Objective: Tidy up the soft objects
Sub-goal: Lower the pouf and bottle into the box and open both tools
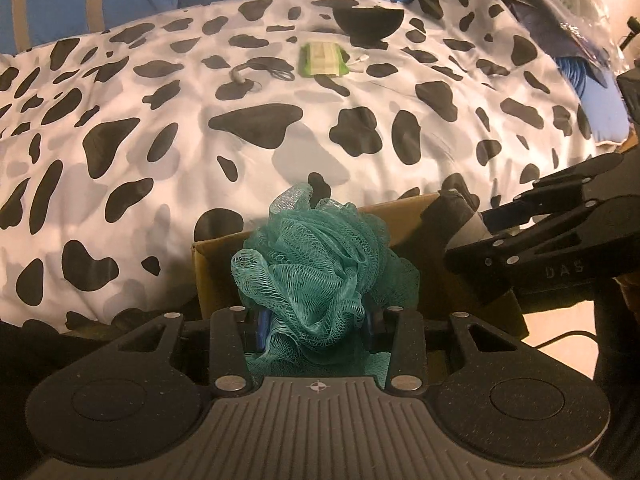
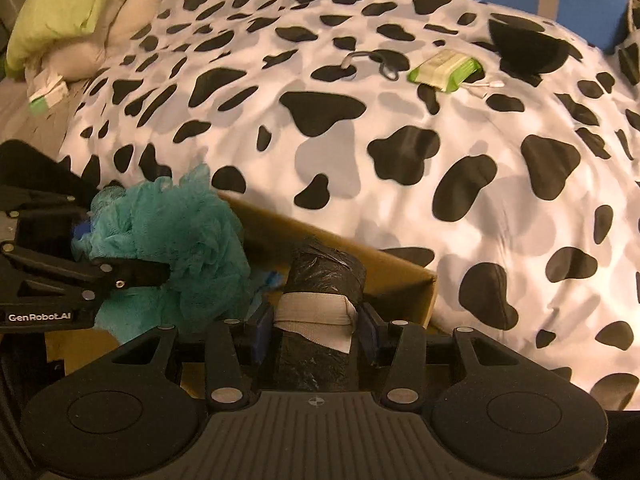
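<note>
My left gripper [image 1: 316,322] is shut on a teal mesh bath sponge [image 1: 316,264] and holds it over a brown cardboard box [image 1: 216,264] at the bed's near edge. The sponge also shows at the left of the right wrist view [image 2: 180,236]. My right gripper [image 2: 316,332] is shut on a black plastic roll with a grey band [image 2: 320,304], held over the same box [image 2: 404,280]. The right gripper also shows at the right of the left wrist view [image 1: 480,236], with the roll [image 1: 456,216].
A cow-print duvet [image 2: 400,168] covers the bed. On it lie a green wipes pack [image 2: 444,70], a black bowl [image 2: 524,48] and a cable [image 2: 372,62]. A green and cream pillow [image 2: 80,12] lies at the far left. A blue wall stands behind.
</note>
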